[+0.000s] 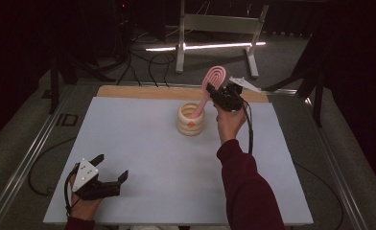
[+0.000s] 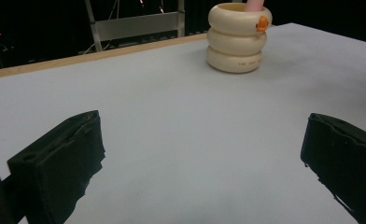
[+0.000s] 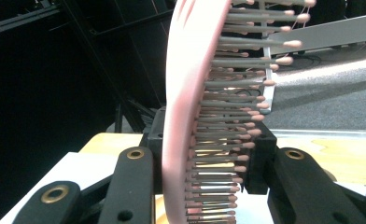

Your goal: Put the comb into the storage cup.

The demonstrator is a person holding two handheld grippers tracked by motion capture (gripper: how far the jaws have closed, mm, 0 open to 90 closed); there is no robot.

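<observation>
High view: right hand-held gripper [image 1: 223, 91] clamps the pink hairbrush [image 1: 214, 79], handle in the cream holder [image 1: 191, 119]; lower it straight. Left hand-held gripper [image 1: 110, 168] rests wide.

counter [image 1: 143, 163]: pale blue-grey top, with a bare wooden strip [image 1: 143, 92] along its far edge
metal frame [image 1: 219, 24]: stands on the floor beyond the counter's far edge
light strip [image 1: 205, 47]: glows on the floor under that frame
cables [image 1: 143, 62]: black, on the floor past the far-left corner
</observation>
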